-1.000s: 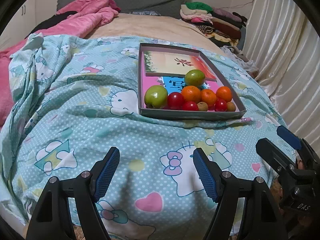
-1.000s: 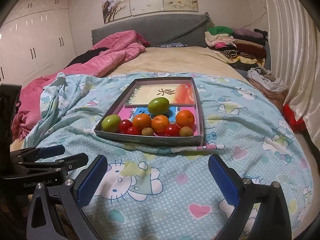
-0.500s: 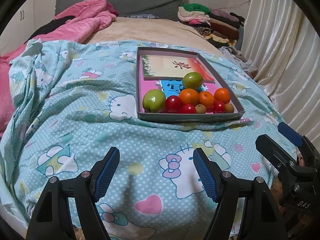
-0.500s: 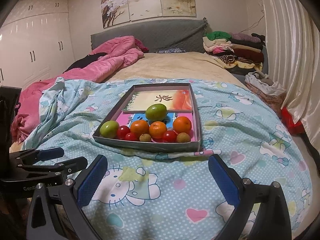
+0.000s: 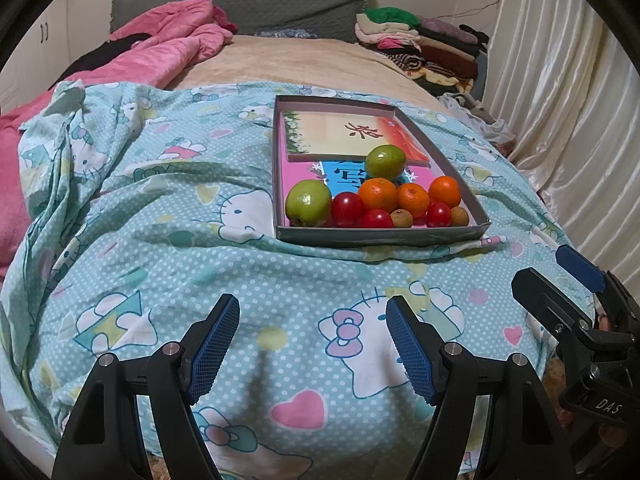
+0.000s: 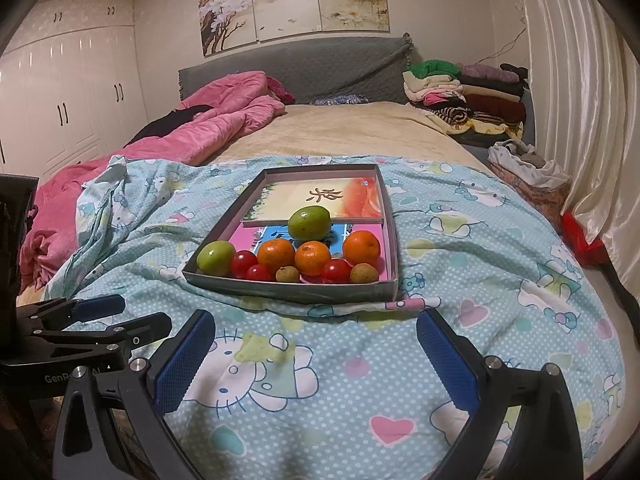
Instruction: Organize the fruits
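A shallow grey box [image 5: 380, 236] [image 6: 296, 290] lies on the blue cartoon-print quilt, holding fruit at its near end: two green fruits [image 5: 308, 203] [image 6: 309, 223], three oranges [image 5: 377, 194] [image 6: 276, 255], three red tomatoes [image 5: 347, 208] [image 6: 243, 263] and two small brown fruits [image 5: 401, 218] [image 6: 364, 273]. My left gripper [image 5: 312, 344] is open and empty, well short of the box. My right gripper [image 6: 316, 356] is open and empty, also short of it, and shows at the right of the left wrist view [image 5: 560, 280].
A pink duvet [image 6: 208, 128] lies bunched at the far left of the bed. Folded clothes [image 6: 464, 92] are stacked at the far right by the headboard. White curtains [image 5: 560, 100] hang along the right side. White wardrobes [image 6: 72, 92] stand at the left.
Both grippers have drawn back and tilted up a little, so the box sits lower and slightly farther in both views. The jaws stay open and the fruit has not moved.
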A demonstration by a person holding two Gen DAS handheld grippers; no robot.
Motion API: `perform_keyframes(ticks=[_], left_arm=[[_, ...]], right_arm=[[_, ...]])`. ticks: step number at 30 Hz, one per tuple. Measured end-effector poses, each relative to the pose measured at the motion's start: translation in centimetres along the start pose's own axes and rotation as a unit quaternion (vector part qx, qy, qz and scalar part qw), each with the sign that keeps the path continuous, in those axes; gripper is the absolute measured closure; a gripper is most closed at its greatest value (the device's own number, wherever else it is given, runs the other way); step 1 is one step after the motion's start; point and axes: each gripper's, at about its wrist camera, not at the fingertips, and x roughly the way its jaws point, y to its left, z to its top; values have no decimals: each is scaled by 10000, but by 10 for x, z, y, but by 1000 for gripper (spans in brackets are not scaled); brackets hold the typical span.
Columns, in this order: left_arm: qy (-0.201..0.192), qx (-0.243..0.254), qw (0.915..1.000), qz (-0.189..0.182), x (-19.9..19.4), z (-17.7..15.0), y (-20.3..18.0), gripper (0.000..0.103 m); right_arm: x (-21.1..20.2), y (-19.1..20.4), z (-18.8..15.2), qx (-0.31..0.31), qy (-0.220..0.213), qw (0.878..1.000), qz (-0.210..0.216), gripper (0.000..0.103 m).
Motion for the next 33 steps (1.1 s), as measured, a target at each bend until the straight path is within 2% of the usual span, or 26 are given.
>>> perform_keyframes(ticks=[33], left_arm=[[-24,42,10000,36,-1,1,-1,26]], right_arm=[[2,-1,-1,12,27,10000,-5,1]])
